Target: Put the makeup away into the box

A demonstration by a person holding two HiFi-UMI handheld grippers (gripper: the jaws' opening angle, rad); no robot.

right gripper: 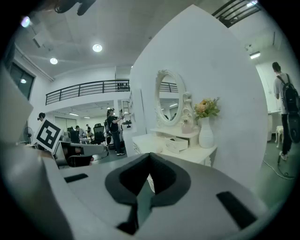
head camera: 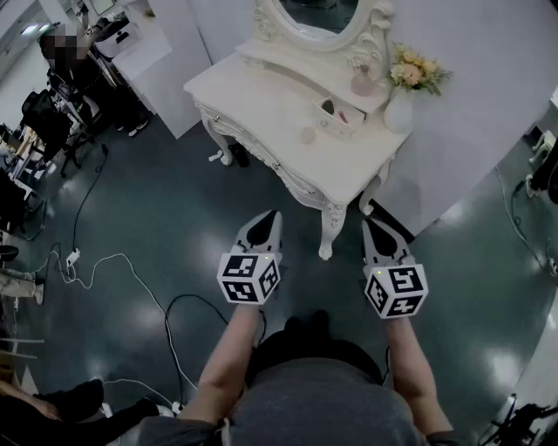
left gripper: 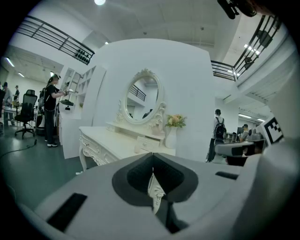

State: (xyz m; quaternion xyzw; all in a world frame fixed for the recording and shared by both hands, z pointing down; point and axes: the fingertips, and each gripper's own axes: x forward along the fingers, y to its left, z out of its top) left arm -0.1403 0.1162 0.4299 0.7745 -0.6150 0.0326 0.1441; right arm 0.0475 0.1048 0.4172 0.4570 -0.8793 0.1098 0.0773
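Observation:
A white dressing table (head camera: 261,104) with an oval mirror (head camera: 318,17) stands ahead of me. On its top sits a small white drawer box (head camera: 336,116), pulled open, with small makeup items inside. A small beige item (head camera: 308,135) lies loose on the tabletop in front of the box, and a pink one (head camera: 360,83) stands behind it. My left gripper (head camera: 272,214) and right gripper (head camera: 370,223) hover over the floor short of the table, both shut and empty. The box (left gripper: 151,144) also shows above the shut jaws in the left gripper view, and the same box (right gripper: 177,144) in the right gripper view.
A white vase (head camera: 399,109) with flowers (head camera: 417,71) stands at the table's right corner against a white partition wall (head camera: 488,96). Cables (head camera: 131,270) trail over the dark floor at left. A person (left gripper: 52,110) stands by white shelving at far left, near office chairs (left gripper: 26,112).

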